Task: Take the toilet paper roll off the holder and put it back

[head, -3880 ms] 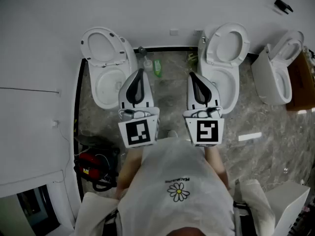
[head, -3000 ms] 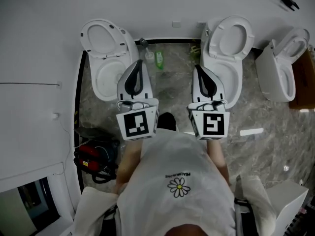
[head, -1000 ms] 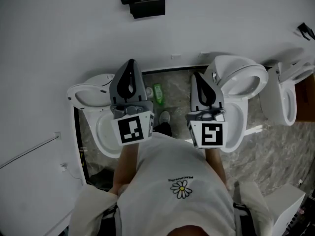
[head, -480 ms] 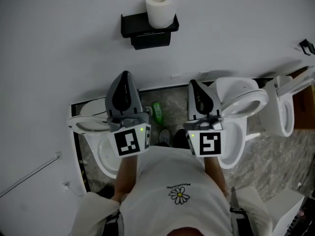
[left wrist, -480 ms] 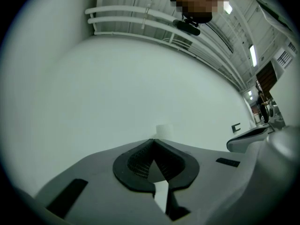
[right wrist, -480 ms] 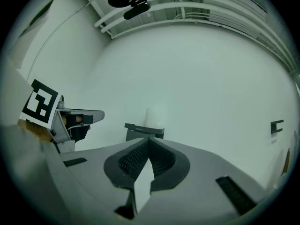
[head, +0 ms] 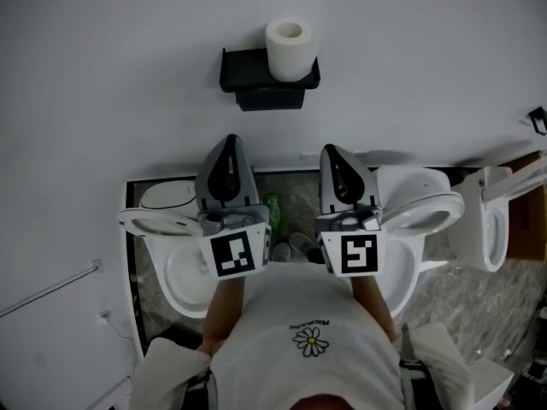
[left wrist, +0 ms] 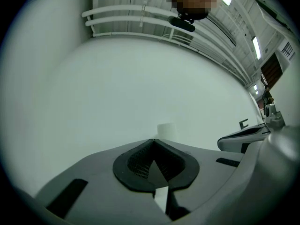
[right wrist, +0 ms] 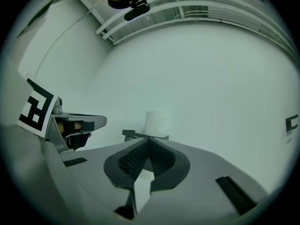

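Looking down from the head view, we start at the left with an open toilet (head: 175,263) against the wall. Next comes the left gripper (head: 229,141), jaws pressed together on nothing, tip aimed up the white wall (head: 128,75). Between the two grippers a green bottle (head: 273,205) stands on the marbled floor (head: 299,199).

Higher up the wall, there it is: the toilet paper roll (head: 289,48) stands on the right part of the black holder (head: 248,71). It's upright, long axis vertical, hollow core facing the ceiling, and only this view lets us look into that core. It's well apart from both grippers, with nothing touching it.

On to the right gripper (head: 330,150), jaws clenched tip to tip and empty too, and beyond it a second toilet (head: 423,220).

Now the left gripper view, and here we get only the top of the roll peeping over the closed jaws, the holder hidden behind them. The right gripper view does better. It shows the roll and the holder's edge above the jaws, though the roll's foot is cut by that edge, and the left gripper's marker cube (right wrist: 37,108) sits at the far left.

Both gripper views catch a small black hook (right wrist: 291,123) on the wall off to the right, which the head view clips at its right border. The person's hands are hidden beneath the marker cubes.
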`<action>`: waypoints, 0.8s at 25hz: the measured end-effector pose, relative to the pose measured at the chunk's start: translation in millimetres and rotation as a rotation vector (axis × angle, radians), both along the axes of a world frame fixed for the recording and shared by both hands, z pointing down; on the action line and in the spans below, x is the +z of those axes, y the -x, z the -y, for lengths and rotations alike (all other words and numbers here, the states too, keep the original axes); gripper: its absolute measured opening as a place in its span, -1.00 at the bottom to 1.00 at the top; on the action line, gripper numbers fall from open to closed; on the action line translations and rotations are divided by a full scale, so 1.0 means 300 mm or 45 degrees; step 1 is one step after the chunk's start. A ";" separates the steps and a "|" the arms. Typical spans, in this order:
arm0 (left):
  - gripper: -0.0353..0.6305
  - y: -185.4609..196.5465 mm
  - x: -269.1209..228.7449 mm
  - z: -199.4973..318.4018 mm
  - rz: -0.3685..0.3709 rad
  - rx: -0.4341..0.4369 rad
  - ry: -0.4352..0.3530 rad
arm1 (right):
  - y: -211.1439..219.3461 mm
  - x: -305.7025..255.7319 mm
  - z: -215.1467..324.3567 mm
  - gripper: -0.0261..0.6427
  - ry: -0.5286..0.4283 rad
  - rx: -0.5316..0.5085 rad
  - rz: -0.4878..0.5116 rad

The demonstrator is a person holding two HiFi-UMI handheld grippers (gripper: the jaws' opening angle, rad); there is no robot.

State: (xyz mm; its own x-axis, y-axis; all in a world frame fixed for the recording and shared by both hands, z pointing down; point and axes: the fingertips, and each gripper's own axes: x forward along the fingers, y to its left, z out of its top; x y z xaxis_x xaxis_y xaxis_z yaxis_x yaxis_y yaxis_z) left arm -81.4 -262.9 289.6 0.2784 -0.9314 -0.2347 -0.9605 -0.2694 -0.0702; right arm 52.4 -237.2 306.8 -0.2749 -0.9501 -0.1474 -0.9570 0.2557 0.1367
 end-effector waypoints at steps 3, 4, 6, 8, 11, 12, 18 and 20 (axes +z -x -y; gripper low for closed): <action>-0.85 -0.033 -0.023 0.017 -0.026 -0.008 -0.017 | -0.026 -0.002 0.024 -0.89 -0.006 -0.022 0.024; -0.85 -0.040 -0.029 0.021 -0.032 -0.009 -0.022 | -0.034 -0.001 0.031 -0.89 -0.008 -0.024 0.027; -0.85 -0.051 -0.038 0.034 -0.032 -0.010 -0.031 | -0.050 0.002 0.045 -0.89 -0.008 -0.023 0.029; -0.85 -0.060 -0.041 0.052 -0.027 -0.013 -0.032 | -0.064 0.001 0.060 -0.89 -0.010 -0.022 0.033; -0.85 -0.065 -0.037 0.070 0.003 -0.023 -0.037 | -0.079 -0.005 0.071 -0.89 -0.014 -0.037 0.040; -0.85 -0.066 -0.038 0.075 0.011 -0.027 -0.041 | -0.083 -0.004 0.073 -0.89 -0.012 -0.046 0.043; -0.85 -0.069 -0.038 0.086 0.018 -0.044 -0.039 | -0.092 0.023 0.092 -0.89 0.086 -0.096 0.081; -0.85 -0.067 -0.034 0.089 0.033 -0.047 -0.038 | -0.079 -0.004 0.110 -0.86 0.098 -0.144 0.107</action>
State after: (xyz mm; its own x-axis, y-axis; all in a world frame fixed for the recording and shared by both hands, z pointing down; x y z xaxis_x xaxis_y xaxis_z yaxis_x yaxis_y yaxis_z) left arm -61.1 -289.6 279.5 0.2501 -0.9339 -0.2555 -0.9675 -0.2309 -0.1030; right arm 76.2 -270.3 305.6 -0.3707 -0.9231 -0.1026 -0.9287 0.3693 0.0334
